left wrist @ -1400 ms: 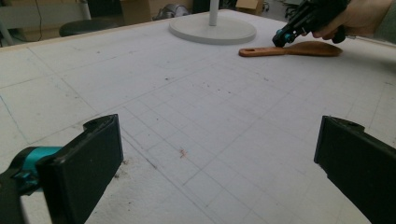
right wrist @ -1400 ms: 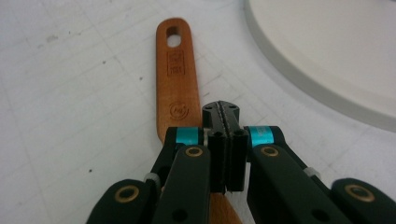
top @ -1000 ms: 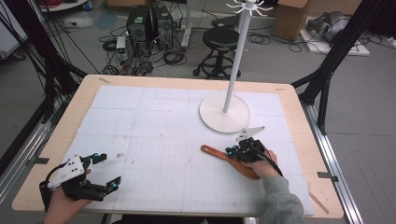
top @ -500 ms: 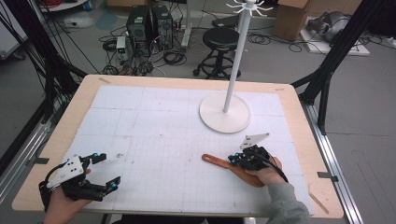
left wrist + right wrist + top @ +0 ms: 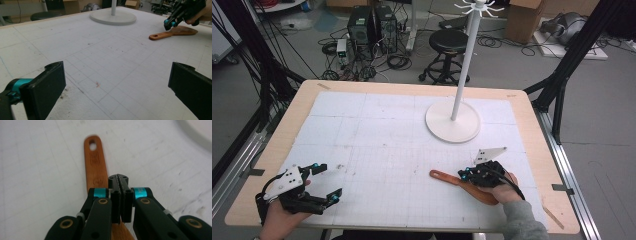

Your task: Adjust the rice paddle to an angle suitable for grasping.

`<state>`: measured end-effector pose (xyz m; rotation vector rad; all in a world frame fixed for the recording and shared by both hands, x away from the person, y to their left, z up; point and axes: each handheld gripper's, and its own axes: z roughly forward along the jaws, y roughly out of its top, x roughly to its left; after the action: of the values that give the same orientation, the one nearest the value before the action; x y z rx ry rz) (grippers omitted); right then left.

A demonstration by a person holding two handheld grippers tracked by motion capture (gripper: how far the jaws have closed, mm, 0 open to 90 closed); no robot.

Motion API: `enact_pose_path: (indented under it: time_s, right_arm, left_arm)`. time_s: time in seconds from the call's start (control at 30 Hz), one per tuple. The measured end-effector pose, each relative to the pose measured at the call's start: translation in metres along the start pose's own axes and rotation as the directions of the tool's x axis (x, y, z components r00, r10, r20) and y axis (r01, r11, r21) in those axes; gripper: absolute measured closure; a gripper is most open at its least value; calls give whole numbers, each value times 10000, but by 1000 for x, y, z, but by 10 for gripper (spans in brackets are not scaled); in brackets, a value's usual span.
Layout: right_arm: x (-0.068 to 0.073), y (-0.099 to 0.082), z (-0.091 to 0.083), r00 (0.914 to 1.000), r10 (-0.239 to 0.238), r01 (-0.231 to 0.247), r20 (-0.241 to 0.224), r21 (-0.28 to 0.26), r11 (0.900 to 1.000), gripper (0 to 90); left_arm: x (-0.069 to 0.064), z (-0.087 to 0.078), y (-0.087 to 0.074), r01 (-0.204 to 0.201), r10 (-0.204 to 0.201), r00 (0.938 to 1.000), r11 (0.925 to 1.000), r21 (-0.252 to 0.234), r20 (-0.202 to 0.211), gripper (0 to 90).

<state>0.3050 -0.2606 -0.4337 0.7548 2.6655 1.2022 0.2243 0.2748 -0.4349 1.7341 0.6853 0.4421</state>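
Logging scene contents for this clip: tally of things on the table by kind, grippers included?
Wooden spatula: 1
White stand with round base: 1
Handheld grippers: 2, left gripper open, right gripper with jaws nearly together above the spatula
Total: 4

the wooden spatula point(image 5: 464, 184) lies on the tabletop point(image 5: 377, 135) at the near right, under the right claw point(image 5: 466, 174); the stand point(image 5: 453, 121) stands behind it; the left claw point(image 5: 326, 182) sits near left.
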Motion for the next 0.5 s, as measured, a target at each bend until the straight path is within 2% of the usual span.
enact_pose_path:
  time_s: [0.07,0.17,0.2,0.33,0.4,0.5]
  right_arm:
    - [1,3,-6,9998,-33,22,-203,-525,9986,740]
    - [3,7,-10,9991,-124,85,-415,-937,9956,602]
    - [4,8,-11,9981,-65,0,-620,-1028,9947,549]
    - [8,12,-12,9956,-426,304,-834,-1423,9894,382]
    - [10,14,-11,9947,-666,556,-787,-1354,9892,293]
    - [13,16,-12,9910,-941,820,-955,-1235,9890,205]
  left_arm:
    - [0,1,0,43,-43,10000,10000,-15,29,18]
    - [0,3,0,65,-65,9999,10000,8,93,18]
    - [0,3,0,47,-47,9999,10000,26,94,18]
    - [0,5,0,23,-24,9998,10000,78,200,18]
    - [0,6,1,60,-61,9998,10000,53,205,18]
    - [0,6,1,31,-33,9998,10000,86,206,18]
